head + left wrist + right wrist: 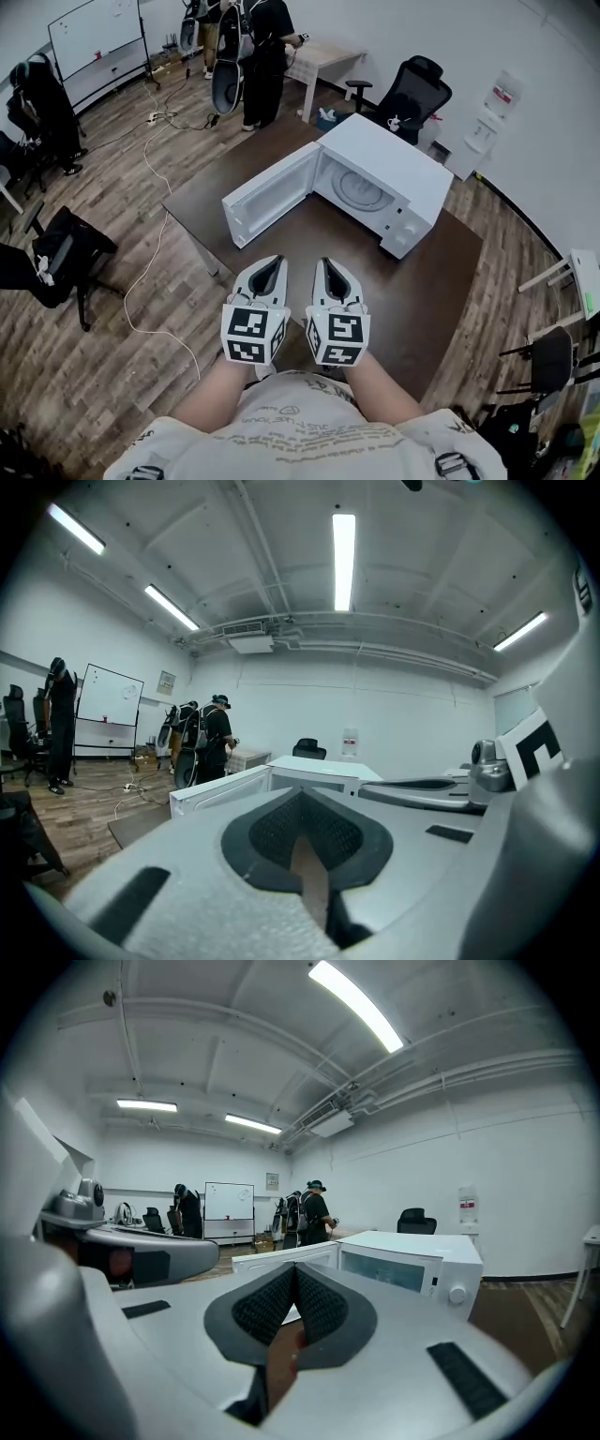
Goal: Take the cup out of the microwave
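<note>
An office room with a wood-plank floor [112, 375] and white walls. At the back stand a whiteboard [94, 33], a small pale table [323, 61] and a black office chair [412, 89], and a person [262, 56] in dark clothes stands near the pale table. A white cable [150, 178] trails across the floor.

In the middle is a dark brown counter [441, 281] with a white microwave [394, 178] on it. The microwave door [272, 192] hangs wide open to the left in the head view. Inside, the round turntable [361, 190] shows. The cup cannot be made out in any view, so I cannot tell where it is.

The person holds both tools side by side over the near part of the counter, pointing toward the microwave and well short of it. The left gripper [267, 265] lines up with the open door, and its jaws are together, the dark pads meeting with nothing between them. The right gripper [328, 267] is just beside it and faces the microwave's opening. Its jaws are also pressed together and hold nothing. Each carries its marker cube at the back, close to the person's sleeves [281, 422].
</note>
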### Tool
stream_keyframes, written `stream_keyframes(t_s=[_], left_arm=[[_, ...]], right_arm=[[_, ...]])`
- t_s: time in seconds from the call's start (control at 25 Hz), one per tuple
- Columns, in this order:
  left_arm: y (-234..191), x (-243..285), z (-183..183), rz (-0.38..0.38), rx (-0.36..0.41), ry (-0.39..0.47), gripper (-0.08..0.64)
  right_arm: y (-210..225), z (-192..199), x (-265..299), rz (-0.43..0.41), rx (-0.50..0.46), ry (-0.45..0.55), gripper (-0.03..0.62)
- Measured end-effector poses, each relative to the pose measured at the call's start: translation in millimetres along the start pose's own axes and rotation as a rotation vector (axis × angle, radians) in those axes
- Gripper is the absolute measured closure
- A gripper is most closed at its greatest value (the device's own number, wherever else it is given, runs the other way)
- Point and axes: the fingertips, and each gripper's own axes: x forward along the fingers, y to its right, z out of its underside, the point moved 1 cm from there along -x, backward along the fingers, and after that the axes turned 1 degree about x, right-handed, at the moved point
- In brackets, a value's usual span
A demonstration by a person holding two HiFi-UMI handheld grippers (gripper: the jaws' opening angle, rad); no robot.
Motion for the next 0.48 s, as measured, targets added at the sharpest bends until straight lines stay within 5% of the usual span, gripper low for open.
stream_keyframes(t_s=[0.48], left_arm=[[-21,47,13,0.107,0.000,-0.056,0.549]], right_arm=[[21,17,37,0.130,0.070,-0.025,0.583]])
